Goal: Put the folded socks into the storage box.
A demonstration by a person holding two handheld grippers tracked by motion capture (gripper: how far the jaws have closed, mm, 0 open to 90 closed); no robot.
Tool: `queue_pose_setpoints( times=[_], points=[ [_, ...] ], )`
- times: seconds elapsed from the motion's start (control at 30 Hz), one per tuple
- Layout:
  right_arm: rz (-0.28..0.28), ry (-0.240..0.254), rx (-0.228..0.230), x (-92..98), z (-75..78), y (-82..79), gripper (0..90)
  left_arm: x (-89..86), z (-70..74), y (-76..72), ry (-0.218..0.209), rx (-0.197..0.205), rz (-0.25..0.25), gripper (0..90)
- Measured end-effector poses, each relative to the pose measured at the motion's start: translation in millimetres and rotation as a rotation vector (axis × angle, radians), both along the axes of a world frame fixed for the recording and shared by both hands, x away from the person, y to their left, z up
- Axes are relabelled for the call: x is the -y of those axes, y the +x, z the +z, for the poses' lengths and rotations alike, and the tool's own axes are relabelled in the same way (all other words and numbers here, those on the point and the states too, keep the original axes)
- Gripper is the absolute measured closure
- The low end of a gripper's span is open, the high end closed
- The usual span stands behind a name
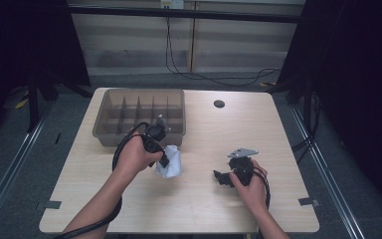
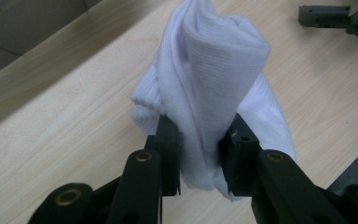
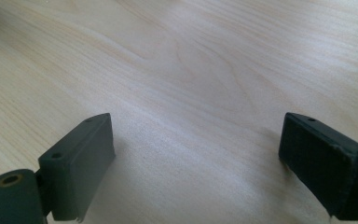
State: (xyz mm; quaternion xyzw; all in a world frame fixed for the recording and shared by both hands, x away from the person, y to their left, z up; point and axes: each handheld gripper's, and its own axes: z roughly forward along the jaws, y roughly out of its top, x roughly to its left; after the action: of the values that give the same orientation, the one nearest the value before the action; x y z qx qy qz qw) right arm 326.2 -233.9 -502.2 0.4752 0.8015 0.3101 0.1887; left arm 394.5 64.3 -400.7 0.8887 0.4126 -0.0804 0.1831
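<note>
Soft, light, rolled white ribbed-knit cloth [image 2: 214, 93], likely floppy, is pinched mid-bundle by the left gripper [image 2: 200, 154] fingers; right gripper [image 3: 196, 158] fingers spread

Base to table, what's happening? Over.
Left hand-held gripper clamped on white ribbed cloth. Right hand-held gripper open, empty. Brown divided plastic bin beyond, nothing between.

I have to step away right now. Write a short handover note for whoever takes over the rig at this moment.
Left gripper: shut on the white sock, gripped near one end, just in front of the bin.
Right gripper: open, nothing between its jaws, low over the bare table.
Divided bin: at the table's far left; no sock seen in it.
Done: sock gripped.
Left, probably: carry it into a bin compartment and release.
</note>
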Motion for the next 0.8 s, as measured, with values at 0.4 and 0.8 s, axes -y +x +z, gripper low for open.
queue_pose_setpoints(
  times=[0.4, 0.8],
  points=[
    [-0.009, 0.016, 0.031, 0.3, -2.8, -2.7, 9.8, -2.7, 15.6, 9.9, 0.054, 0.007, 0.006, 70.9],
    [-0.009, 0.016, 0.031, 0.2, -2.8, -3.1, 9.8, -1.7, 25.8, 18.9, 0.098, 0.003, 0.011, 70.9]
  ],
)
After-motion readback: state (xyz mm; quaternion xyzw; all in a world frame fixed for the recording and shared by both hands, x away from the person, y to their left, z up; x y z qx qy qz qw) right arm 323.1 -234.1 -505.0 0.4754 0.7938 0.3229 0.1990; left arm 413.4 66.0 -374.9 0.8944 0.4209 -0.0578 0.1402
